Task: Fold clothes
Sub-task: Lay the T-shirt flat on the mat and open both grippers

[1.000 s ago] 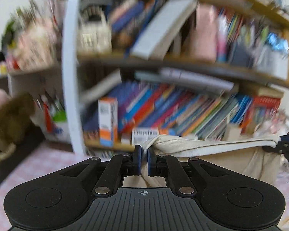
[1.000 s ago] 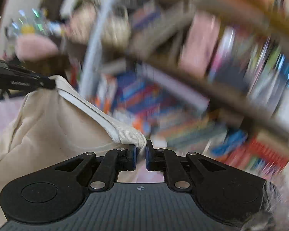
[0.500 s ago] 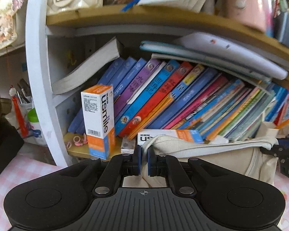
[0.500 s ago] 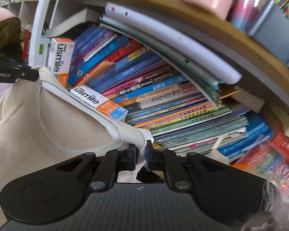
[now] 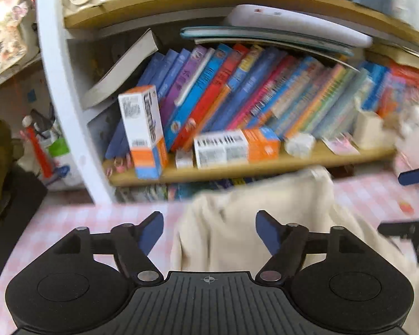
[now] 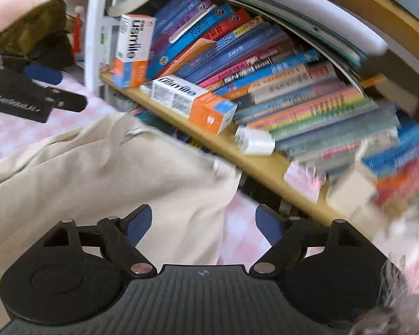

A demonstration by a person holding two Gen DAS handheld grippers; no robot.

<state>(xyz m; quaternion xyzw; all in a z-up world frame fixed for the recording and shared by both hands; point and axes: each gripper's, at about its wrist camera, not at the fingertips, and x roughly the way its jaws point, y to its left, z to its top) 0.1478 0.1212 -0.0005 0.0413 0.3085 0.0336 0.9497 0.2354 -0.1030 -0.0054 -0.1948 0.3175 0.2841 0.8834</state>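
Garment [image 5: 259,223], cream-coloured, lies slumped on the pink checked tabletop [image 5: 78,223] near its far edge, just in front of the bookshelf [image 5: 237,167], and neither pair of tongs grips it. The left tongs [image 5: 209,230] have just been opening and stand wide apart, with cloth showing in the gap but no pad pressing on it; the right tongs [image 6: 204,223] have likewise just been opening, their pads apart over the cloth's right-hand border. My reading is that the piece was let go here so it could settle flat before a fold begins, since it sits bunched and ridged, not spread. In the left view the right tongs show at the picture's right margin beyond the cloth; in the right view the left tongs sit at the far left, so the two flank the cloth. Bare checked surface opens to the left of the cloth and in a narrower strip to its right. Toward the shelf room is tight: boxes [image 6: 192,97] and books [image 5: 237,89] crowd that edge, so spreading looks safer toward the near side.
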